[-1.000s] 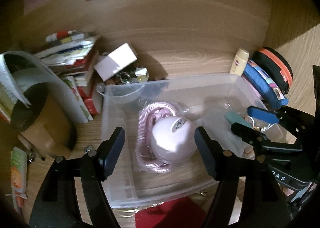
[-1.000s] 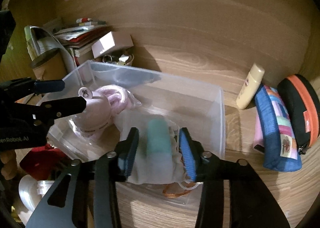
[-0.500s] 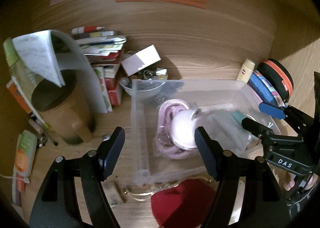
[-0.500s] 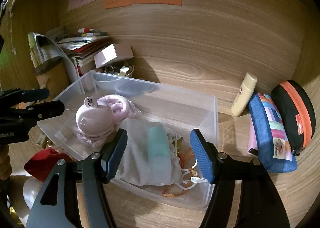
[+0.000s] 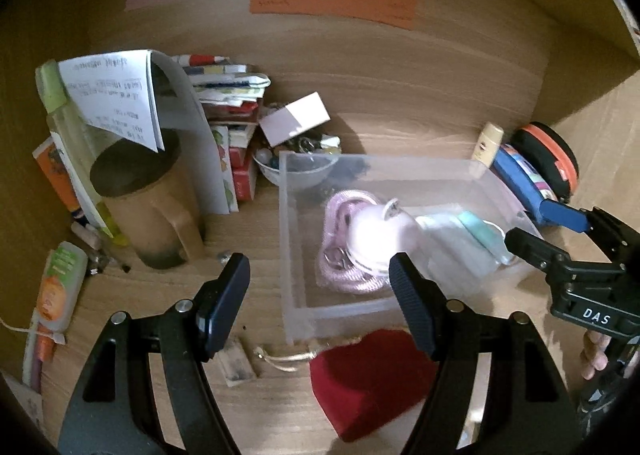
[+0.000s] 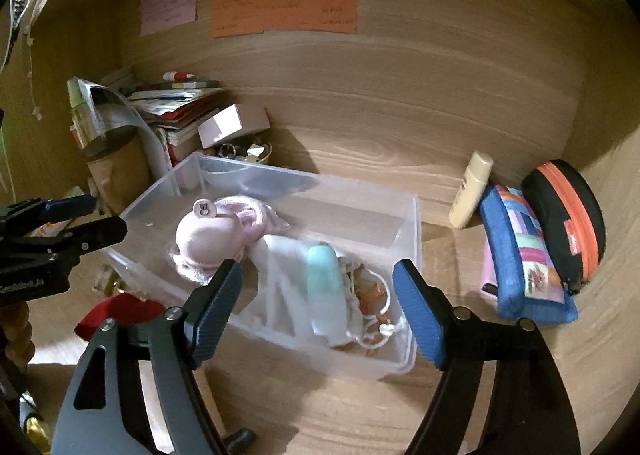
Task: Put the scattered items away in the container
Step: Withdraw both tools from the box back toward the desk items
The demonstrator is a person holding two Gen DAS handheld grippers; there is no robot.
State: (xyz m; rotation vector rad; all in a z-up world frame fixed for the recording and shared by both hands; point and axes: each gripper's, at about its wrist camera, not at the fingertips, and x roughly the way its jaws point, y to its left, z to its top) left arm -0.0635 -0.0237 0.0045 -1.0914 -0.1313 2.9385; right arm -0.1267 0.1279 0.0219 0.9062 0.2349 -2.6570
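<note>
Clear plastic, the rectangular container sits on my wooden table, holding a round pink pouch, a coiled pink cord and a mint-green tube in a white mesh bag. I hold my left gripper with fingers spread wide, empty, before the container's near wall; a red heart-shaped velvet box lies just outside it. My right gripper also has its fingers spread, empty, over the container's near corner.
</note>
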